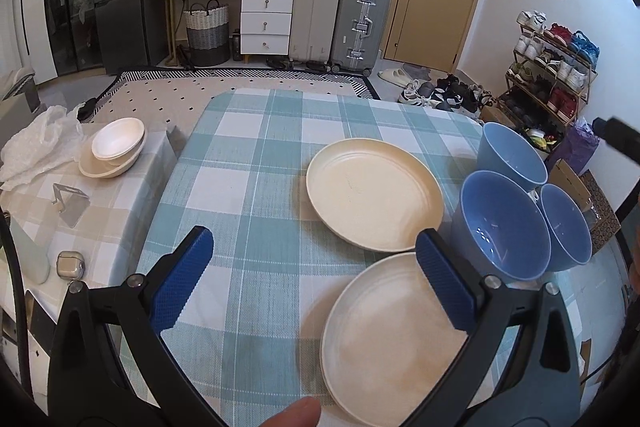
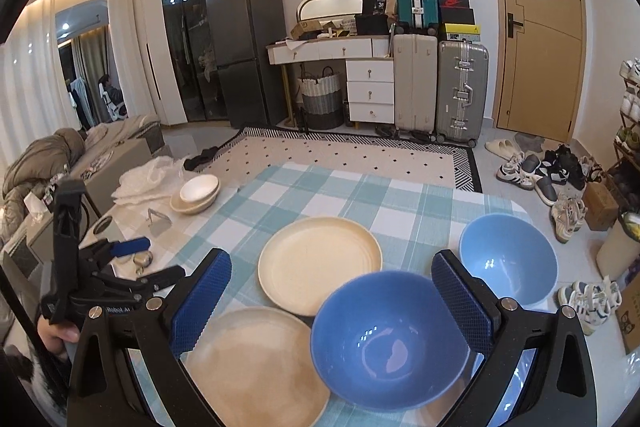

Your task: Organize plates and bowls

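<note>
Landmark: the far cream plate [image 1: 374,195] [image 2: 319,264], lying flat on the checked surface [image 1: 248,163] [image 2: 360,195].

My left hand-held gripper [image 1: 314,271] had its blue pads wide apart and gripped nothing. Its right pad sat over the rim of a second cream plate [image 1: 392,343], which lay nearer to me than the landmark plate, rims just beside each other; I could not tell whether they touched.

My right hand-held gripper [image 2: 331,287] was likewise spread, with nothing clamped. The near blue bowl [image 2: 390,337] sat upright between its fingers, close to the landmark plate on its right and toward me. I could not tell whether either pad touched the bowl.

The same second cream plate [image 2: 256,367] lay left of that bowl, on my side of the landmark plate.

A second blue bowl [image 2: 509,259] stood to the right of the landmark plate, apart from it.

The left wrist view showed three blue bowls [image 1: 520,195] clustered right of the landmark plate.

Well to the left of the landmark plate, on a neighbouring beige checked surface [image 1: 116,227], stacked white bowls [image 1: 116,147] [image 2: 198,193] rested beside crumpled white plastic [image 1: 40,147].
</note>
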A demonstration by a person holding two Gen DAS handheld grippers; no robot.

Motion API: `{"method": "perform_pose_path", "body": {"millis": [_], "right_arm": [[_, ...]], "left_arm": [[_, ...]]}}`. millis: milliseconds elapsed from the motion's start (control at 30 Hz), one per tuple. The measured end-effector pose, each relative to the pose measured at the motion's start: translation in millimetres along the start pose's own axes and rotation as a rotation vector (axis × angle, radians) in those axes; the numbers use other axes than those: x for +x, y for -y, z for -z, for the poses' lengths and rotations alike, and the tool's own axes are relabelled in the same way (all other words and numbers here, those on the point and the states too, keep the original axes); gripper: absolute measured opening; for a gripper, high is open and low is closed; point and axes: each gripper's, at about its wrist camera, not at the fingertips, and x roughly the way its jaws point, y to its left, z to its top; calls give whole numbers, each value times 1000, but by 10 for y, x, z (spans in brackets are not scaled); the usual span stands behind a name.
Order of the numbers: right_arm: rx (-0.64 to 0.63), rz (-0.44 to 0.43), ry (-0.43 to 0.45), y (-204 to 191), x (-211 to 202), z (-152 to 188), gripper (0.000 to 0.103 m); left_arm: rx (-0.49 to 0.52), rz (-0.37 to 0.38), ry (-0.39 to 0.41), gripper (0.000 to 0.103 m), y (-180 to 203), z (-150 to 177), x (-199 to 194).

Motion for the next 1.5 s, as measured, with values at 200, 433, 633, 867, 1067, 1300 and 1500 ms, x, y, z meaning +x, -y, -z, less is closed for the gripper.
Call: {"method": "perform_pose_path", "body": {"millis": [200, 433, 633, 867, 1067, 1300, 1500], "right_arm": [[24, -21, 13, 167, 159, -379, 102], [34, -36, -30, 343, 515, -683, 102], [37, -43, -104, 499, 966, -711, 102], [50, -49, -206, 647, 1461, -526, 102], [49, -40, -300, 719, 1854, -373, 102], [17, -31, -392, 711, 2229, -225, 102], [-4, -31, -480, 672, 2537, -81, 96]], "left_arm": [[-12, 3, -28, 101, -43, -167, 231], [-13, -18, -48, 101, -84, -343, 474], [-19, -25, -74, 101, -96, -437, 725], [-22, -27, -127, 101, -71, -428, 1104], [-20, -28, -173, 101, -58, -385, 1421], [-46, -22, -227, 101, -99, -325, 1730], [-60, -25, -272, 101, -141, -251, 1980]]}}
